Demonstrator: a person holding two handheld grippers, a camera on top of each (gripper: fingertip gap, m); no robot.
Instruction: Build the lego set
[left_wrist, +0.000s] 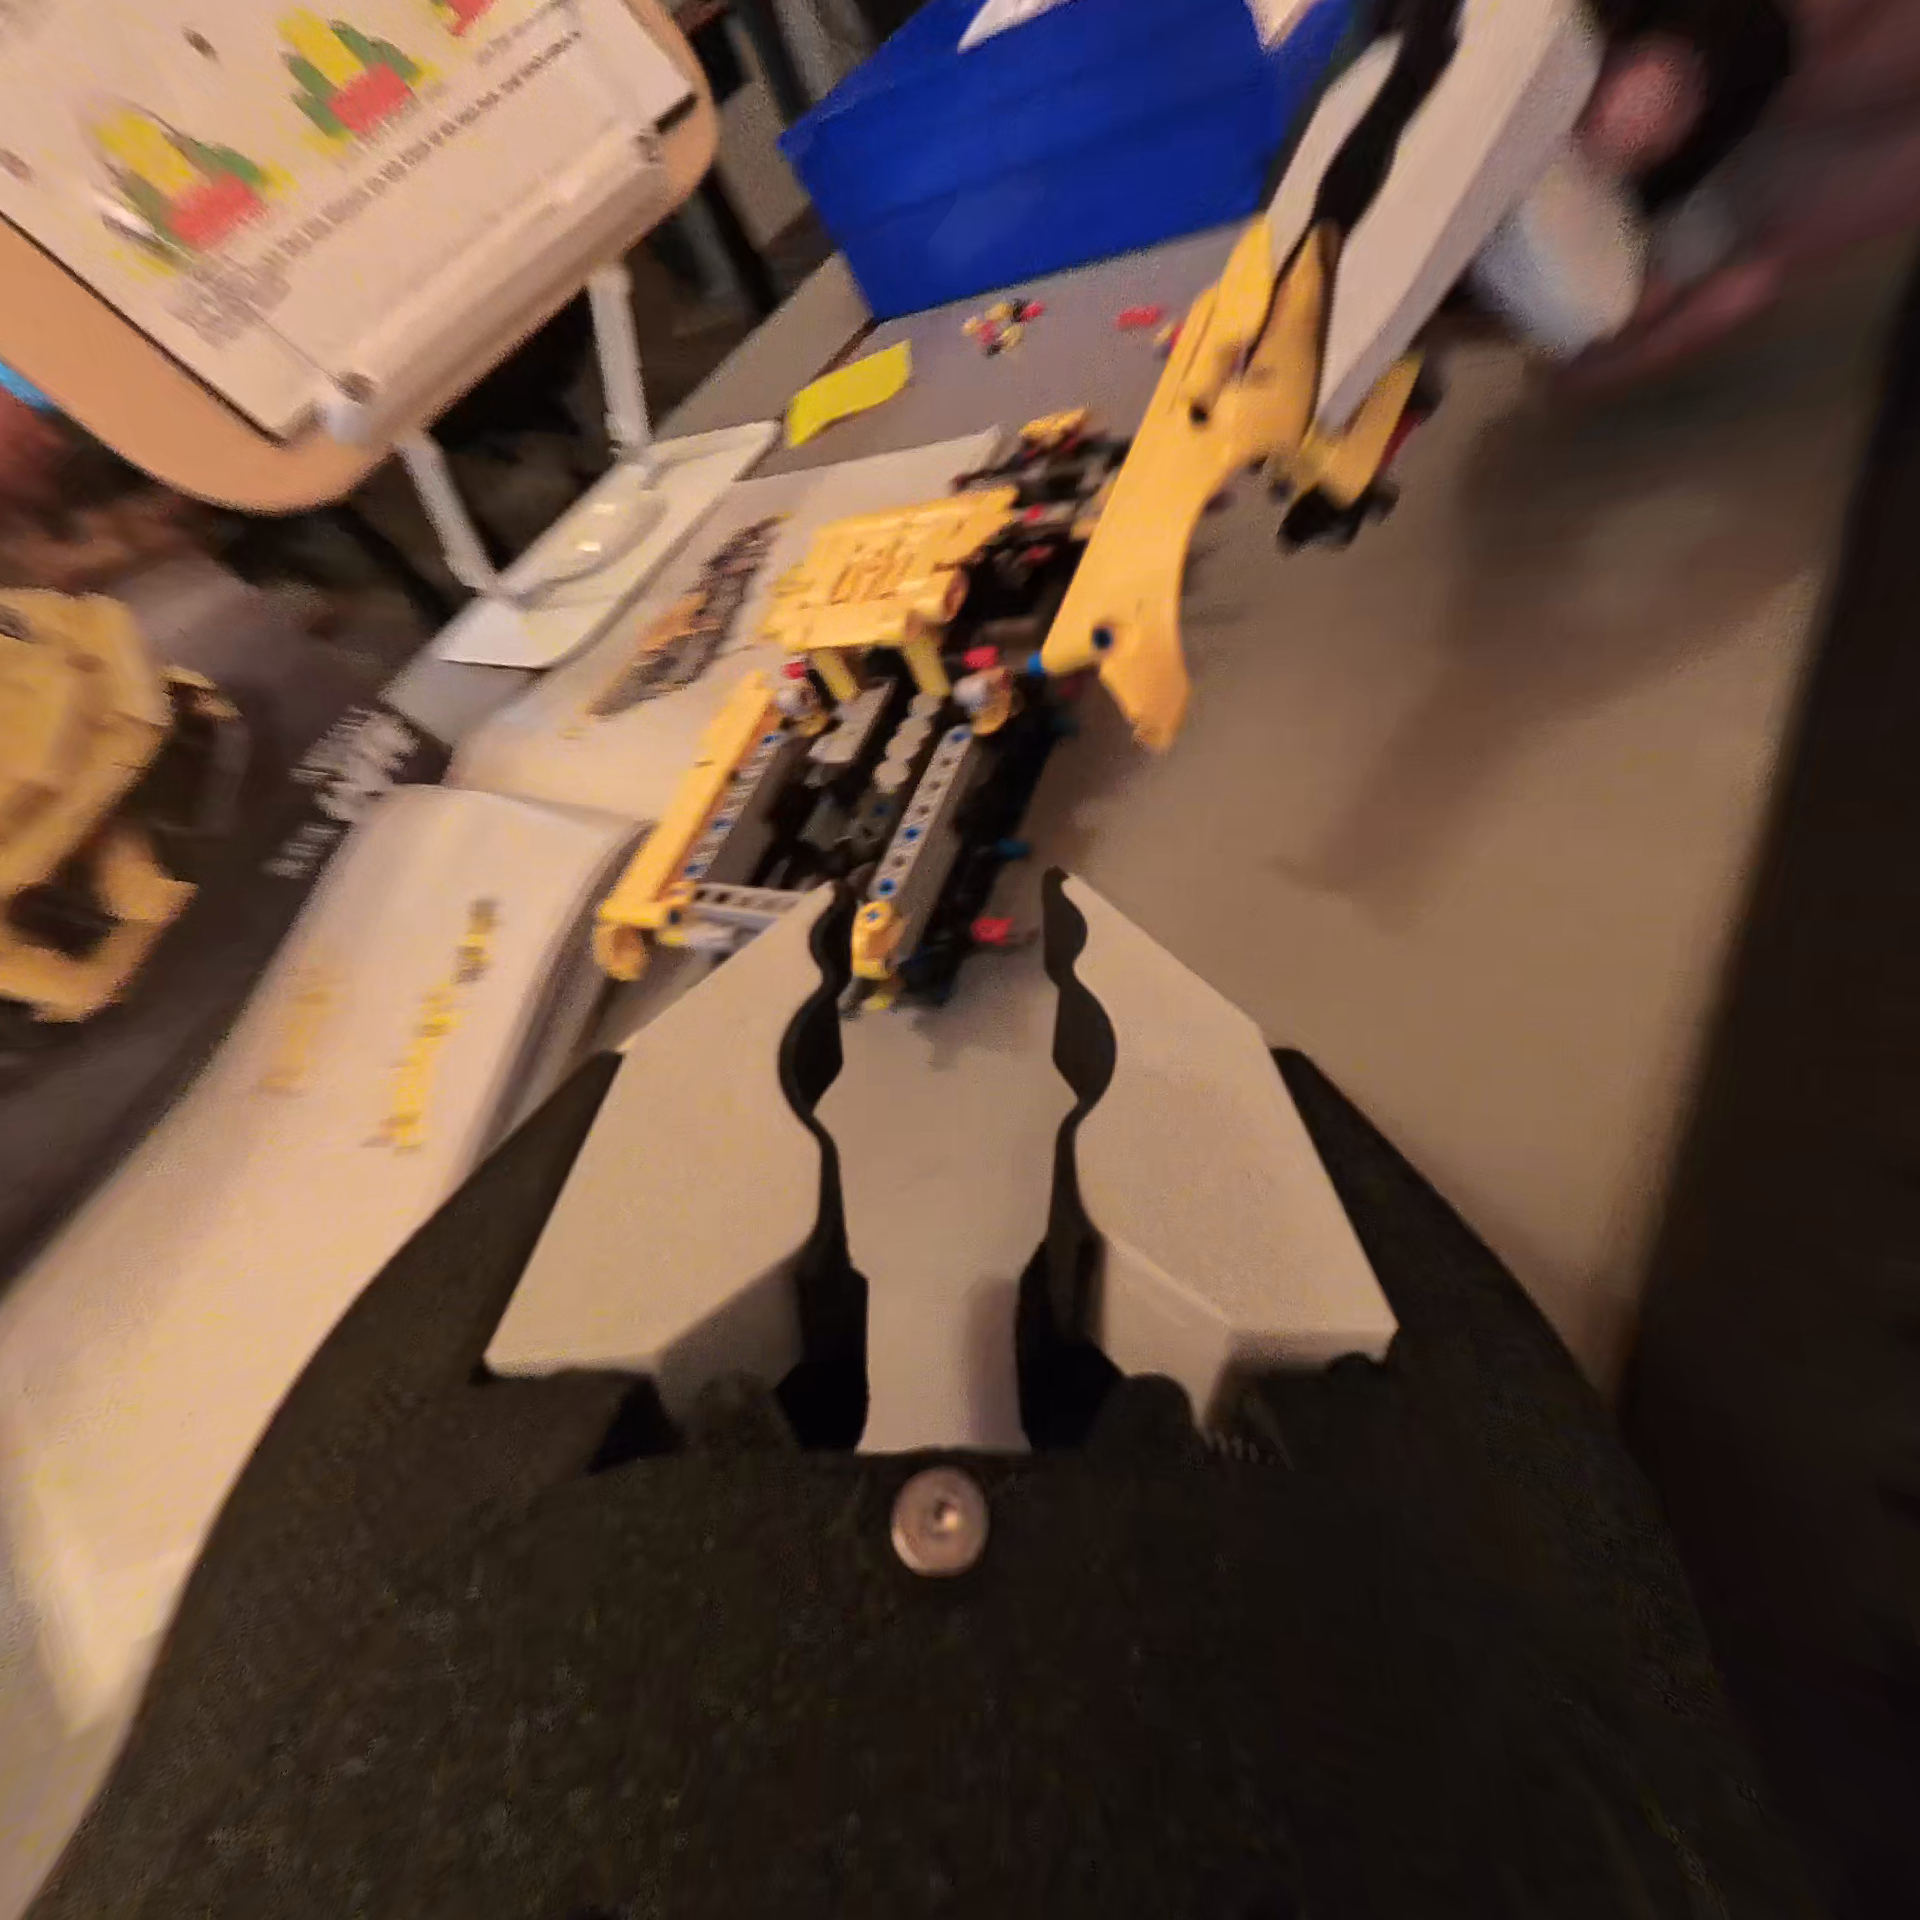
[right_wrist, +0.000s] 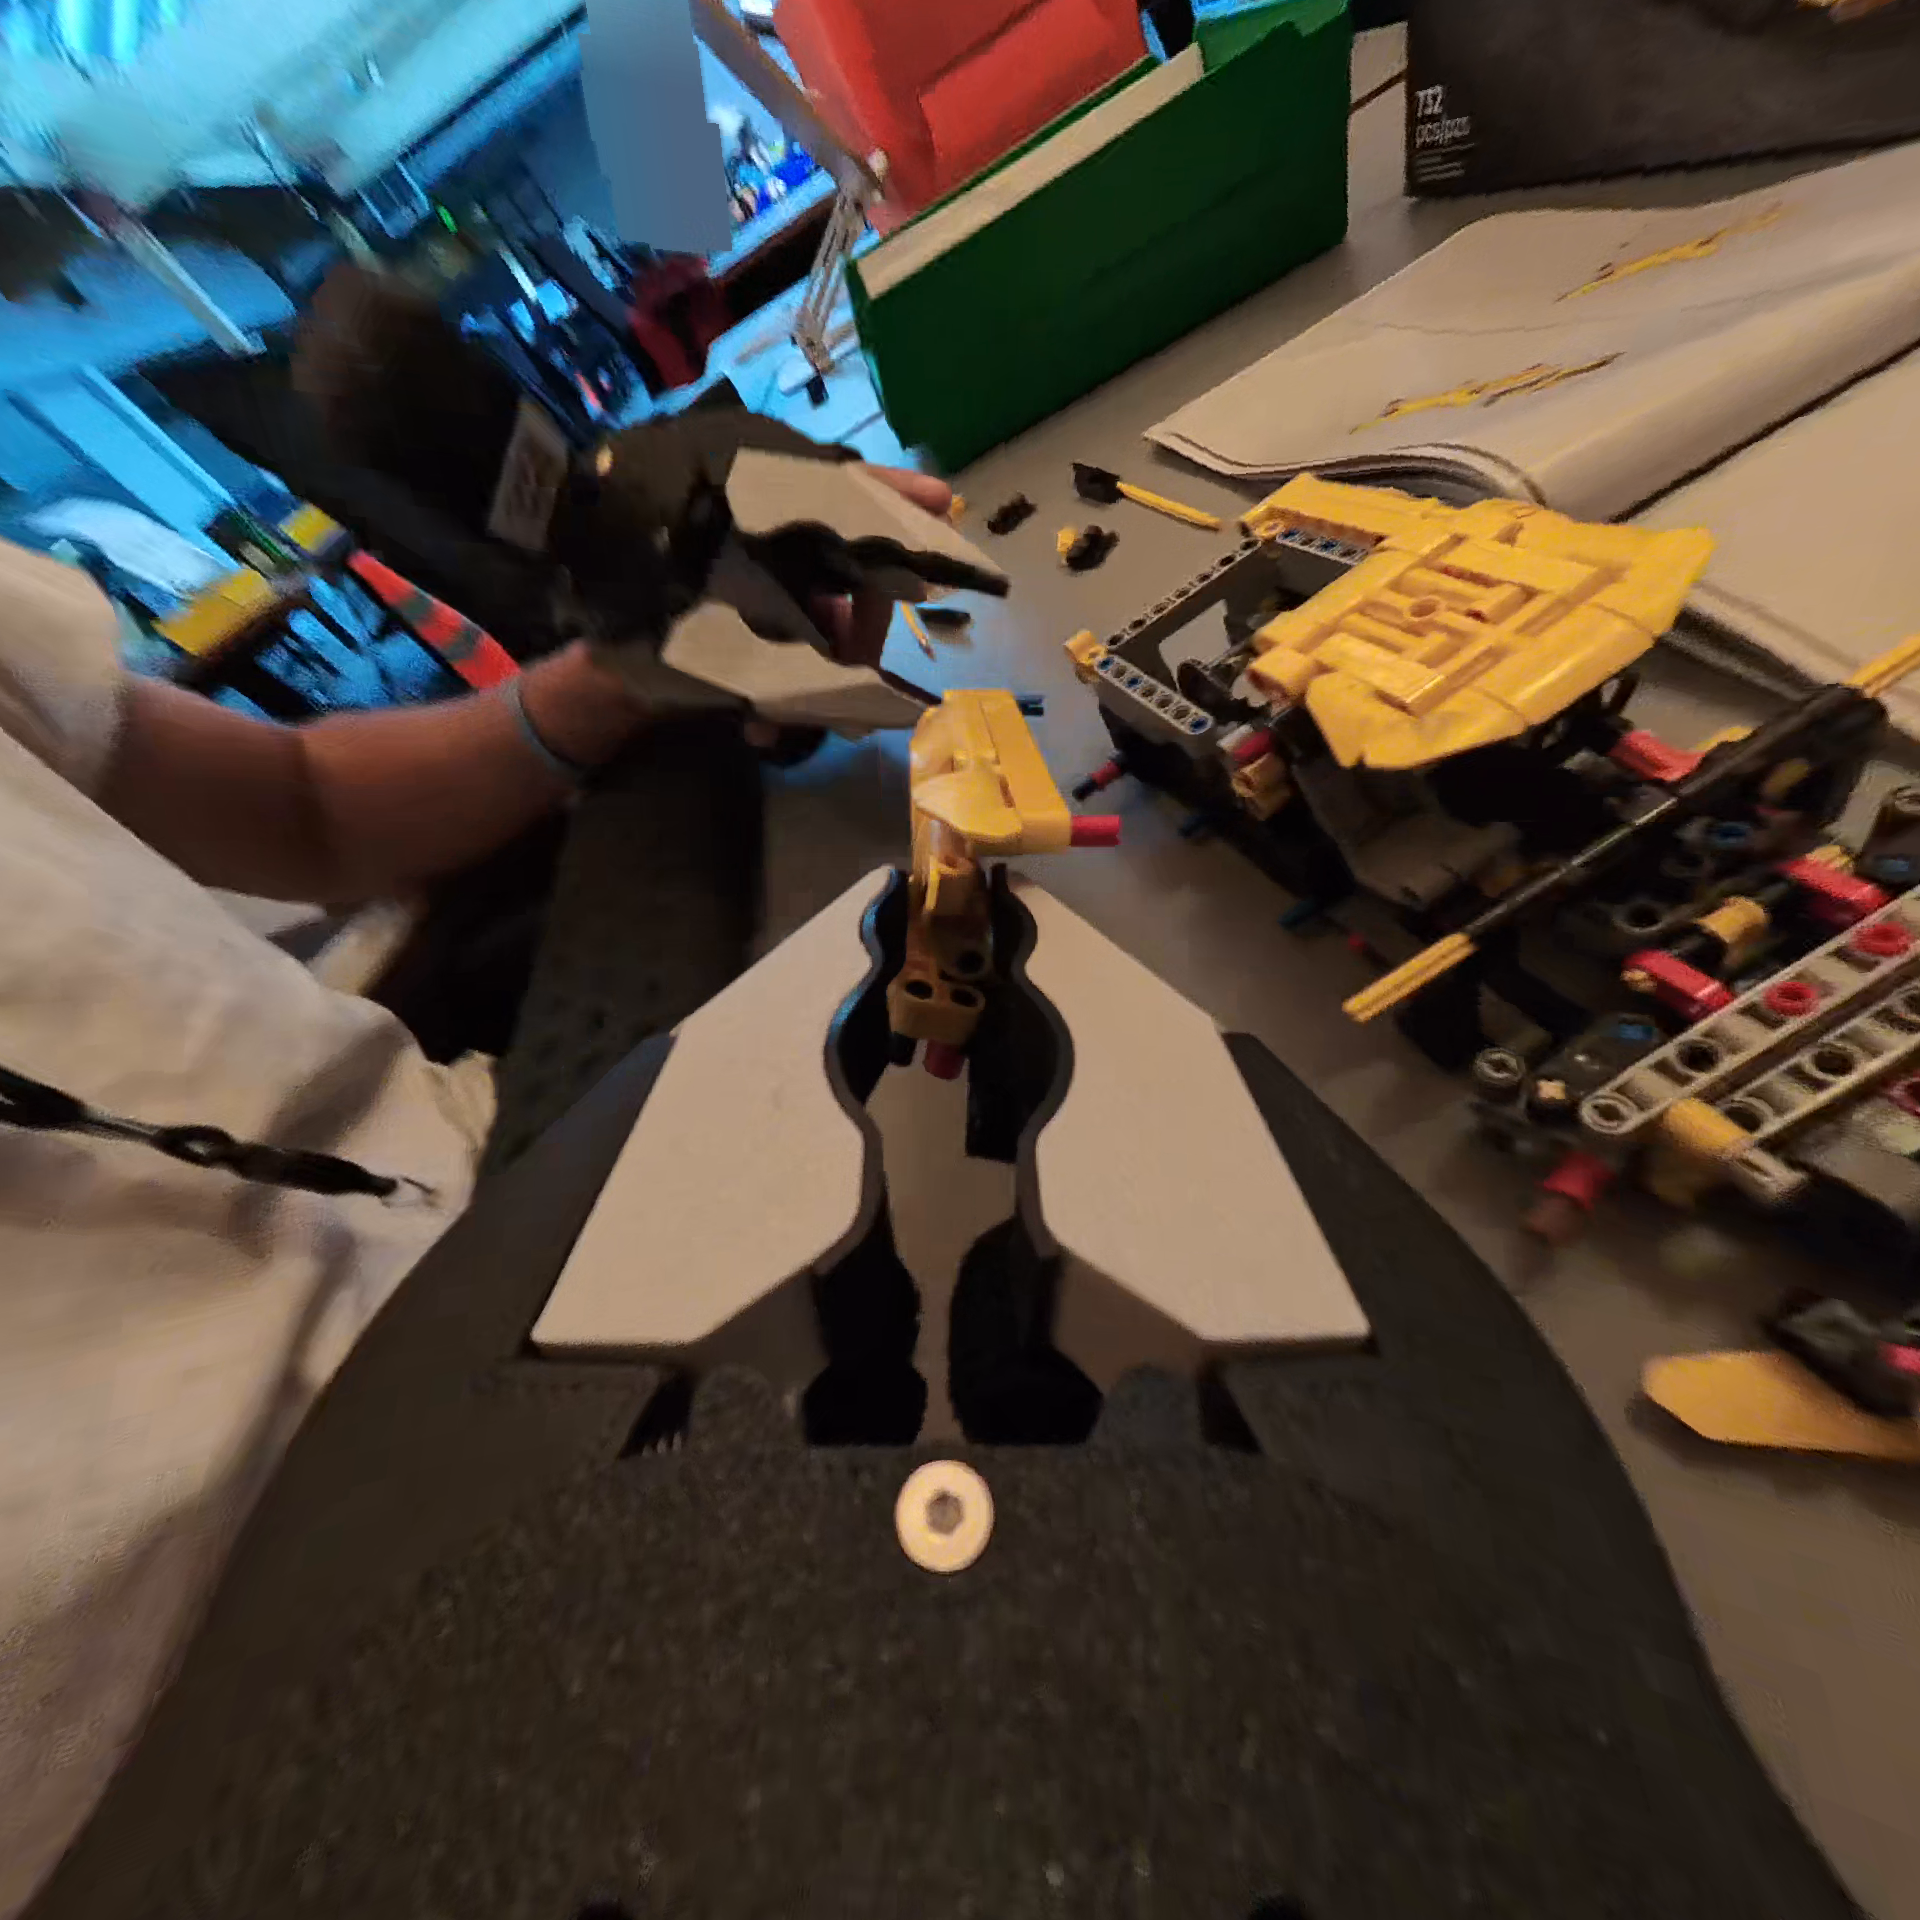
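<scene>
The left gripper (left_wrist: 940, 914) is hovering low over the grey table (left_wrist: 1351, 883), its two pale fingers standing apart with nothing between them; their tips are framing the near end of the half-built lego model (left_wrist: 862, 748), a yellow, grey and black chassis lying lengthwise on the tabletop. In the right wrist view the same gripper (right_wrist: 935, 582) is showing farther off, held up in a person's hand (right_wrist: 582, 707), and its fingers are likewise spread and empty.

The right gripper (right_wrist: 948, 883) is clamping a yellow sub-assembly (right_wrist: 982, 790), a small block of beams with a red pin poking from its side and another at its base, and is holding it in the air beside the model (right_wrist: 1455, 665). From the left wrist view that gripper (left_wrist: 1320, 343) is appearing up at the right, carrying a long yellow panel piece (left_wrist: 1143, 540) above the chassis; motion blur is softening most of that picture.

Open instruction booklets (right_wrist: 1558, 343) are lying next to the model, printed with yellow diagrams. A dark product box (right_wrist: 1621, 94) bearing pale printed characters is standing behind them, with a green bin (right_wrist: 1091, 249) beside it. A blue bin (left_wrist: 1039, 156) is sitting at the table's far end, near scattered loose pieces (left_wrist: 1003, 317) and a yellow note (left_wrist: 847, 393). A printed sheet with coloured brick pictures (left_wrist: 312, 156) is resting on a tan stand; its text is too blurred to make out.
</scene>
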